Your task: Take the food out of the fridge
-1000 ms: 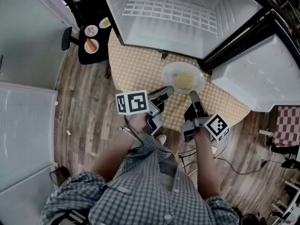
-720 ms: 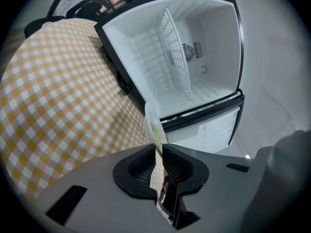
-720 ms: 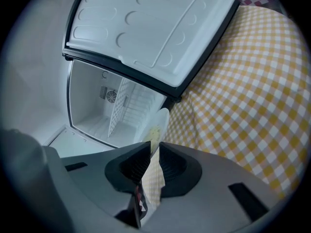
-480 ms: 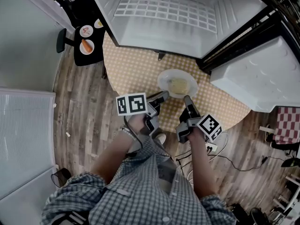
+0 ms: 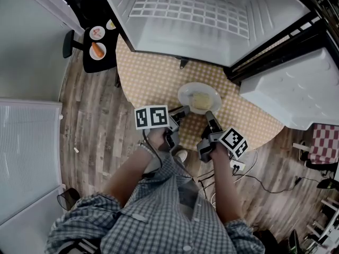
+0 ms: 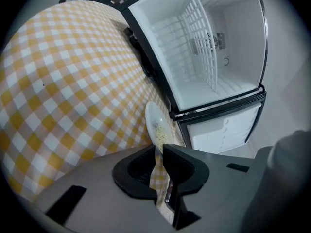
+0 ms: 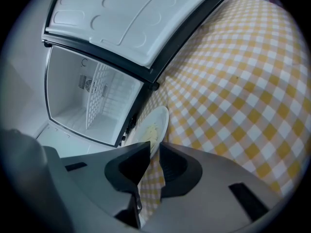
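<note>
Plate [image 5: 184,95] rim between right tool's [image 5: 207,113] tips

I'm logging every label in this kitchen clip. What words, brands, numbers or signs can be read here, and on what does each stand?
No readable text in any view.
Left marker cube and right marker cube: black-and-white square patterns only, no letters or digits.
Fridge, plate, tablecloth: no print visible.

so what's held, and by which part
White round plate of food, by its near rim, in left gripper and right gripper; left jaws have just been opening.
</note>
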### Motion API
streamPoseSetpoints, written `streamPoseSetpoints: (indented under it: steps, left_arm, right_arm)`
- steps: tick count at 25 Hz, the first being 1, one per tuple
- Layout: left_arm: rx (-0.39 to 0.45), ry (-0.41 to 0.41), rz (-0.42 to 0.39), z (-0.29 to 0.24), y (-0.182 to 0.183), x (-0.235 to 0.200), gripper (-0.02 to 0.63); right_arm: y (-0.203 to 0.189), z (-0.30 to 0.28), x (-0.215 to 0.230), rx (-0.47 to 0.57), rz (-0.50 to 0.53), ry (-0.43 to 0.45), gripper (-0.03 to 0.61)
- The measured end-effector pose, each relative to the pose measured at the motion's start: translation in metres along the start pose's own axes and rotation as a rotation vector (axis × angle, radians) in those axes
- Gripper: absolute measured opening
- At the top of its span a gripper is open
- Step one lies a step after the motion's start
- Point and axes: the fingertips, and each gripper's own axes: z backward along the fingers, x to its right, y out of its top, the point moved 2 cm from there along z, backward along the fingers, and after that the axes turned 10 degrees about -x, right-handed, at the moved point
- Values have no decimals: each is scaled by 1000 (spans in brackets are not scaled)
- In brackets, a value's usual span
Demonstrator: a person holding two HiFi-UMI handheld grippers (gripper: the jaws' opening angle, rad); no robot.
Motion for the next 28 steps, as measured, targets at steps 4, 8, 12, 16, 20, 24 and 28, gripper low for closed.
streamPoseSetpoints:
  steps: [4,8,12,16,20,24,28]
  left_arm:
    - [-18,33,3,-2,-2,-8,55]
    - [-23,43,10,-4,-2,-11,58]
    - [-56,73,-8,-4,-2,-11,66]
    - [-63,84,-35,-3,-4,-9,107]
    - [-59,91,-36,3,-9,-11,117]
    - [-61,107,-72,10,-13,-11,121]
    - [-56,122,-120,17,-17,-3,89]
  right_arm:
    - [-2,-4,3,-20,22,-38,44]
    - [-3,-4,4,-28,36,-62,46]
    - [-3,-5,1,-29,46,-72,46]
    - [-4,-4,1,-28,44,-69,57]
    - [-6,0,3,-33,53,-79,69]
    - [-8,8,5,-31,74,-97,71]
    - [-6,21,-3,-6,132,-100,69]
